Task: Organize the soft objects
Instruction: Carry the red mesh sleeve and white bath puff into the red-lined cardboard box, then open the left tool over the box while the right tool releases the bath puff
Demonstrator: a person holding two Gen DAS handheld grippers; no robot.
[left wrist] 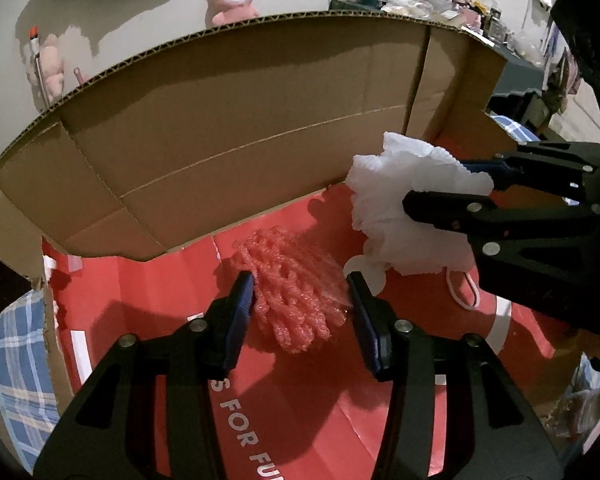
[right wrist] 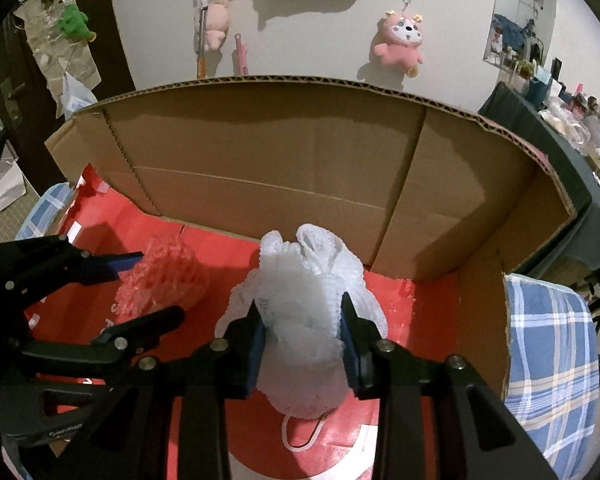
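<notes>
Item 1: pink foam-mesh fruit sleeve (left wrist: pixel 296 292), bunched, lying on the red printed floor of the open brown corrugated cardboard box (left wrist: pixel 228 128). The left gripper (left wrist: pixel 302 300) brackets it with its jaws apart; the right-hand pad (left wrist: pixel 366 320) appears to graze it, with no squeeze evident.

Item 2: white mesh bath pouf with a white cord loop (right wrist: pixel 300 312), inside the same box, just beside item 1. The right gripper (right wrist: pixel 302 344) is clamped on it; whether it rests on the floor cannot be told.

Progress, as judged: 2 soft objects are inside the box; item 1 looks deposited, item 2 awaits release. Further items to sort: none identifiable.
</notes>
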